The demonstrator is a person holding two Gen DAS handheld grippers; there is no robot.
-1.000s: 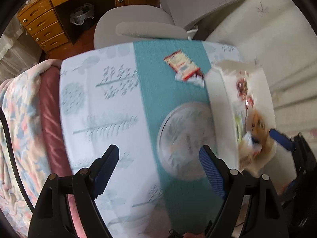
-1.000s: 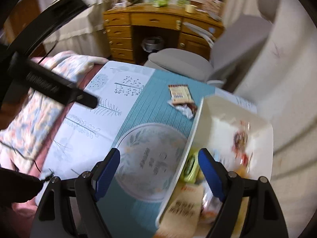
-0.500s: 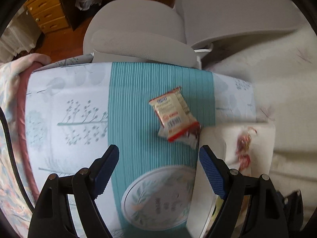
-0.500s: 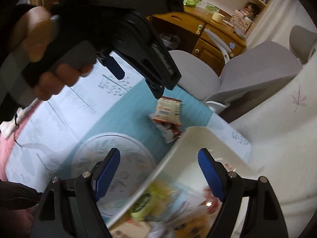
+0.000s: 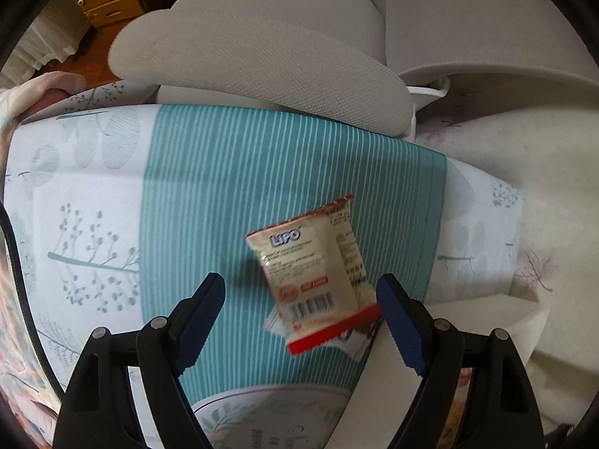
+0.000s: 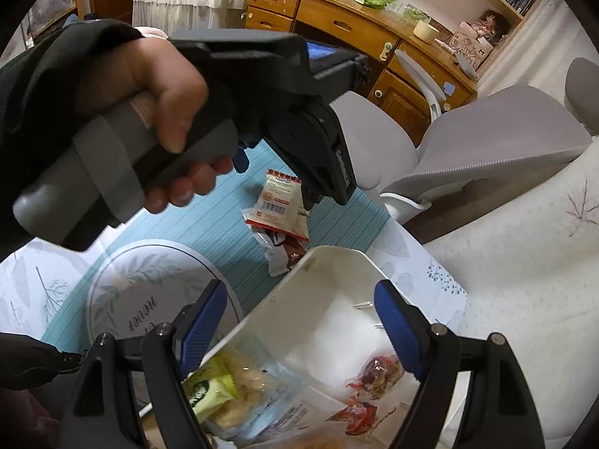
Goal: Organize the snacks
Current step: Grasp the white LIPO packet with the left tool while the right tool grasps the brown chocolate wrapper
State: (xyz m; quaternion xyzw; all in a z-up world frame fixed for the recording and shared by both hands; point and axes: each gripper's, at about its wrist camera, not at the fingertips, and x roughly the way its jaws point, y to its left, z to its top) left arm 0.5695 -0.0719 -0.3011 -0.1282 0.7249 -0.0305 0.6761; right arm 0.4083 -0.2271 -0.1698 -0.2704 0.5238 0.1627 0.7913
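Note:
A cream and red Lipo snack packet [image 5: 316,275] [image 6: 279,202] lies on the teal striped runner, partly over a brown and white wrapper [image 6: 284,250]. My left gripper [image 5: 299,321] hangs open just above it, its blue pads on either side, nothing touching them. In the right wrist view a hand holds that left gripper's body over the packet. My right gripper [image 6: 299,327] stands open above the white bin [image 6: 333,262], which holds several snack bags.
A grey office chair [image 5: 262,56] stands against the table's far edge. A round printed mat [image 6: 149,288] lies left of the bin. A patterned white cloth [image 5: 75,205] covers the table. A wooden desk [image 6: 355,26] is behind.
The left gripper swung away from the bin and dropped toward the far end of the runner, so the packet now sits between its pads. The right gripper shifted over the bin.

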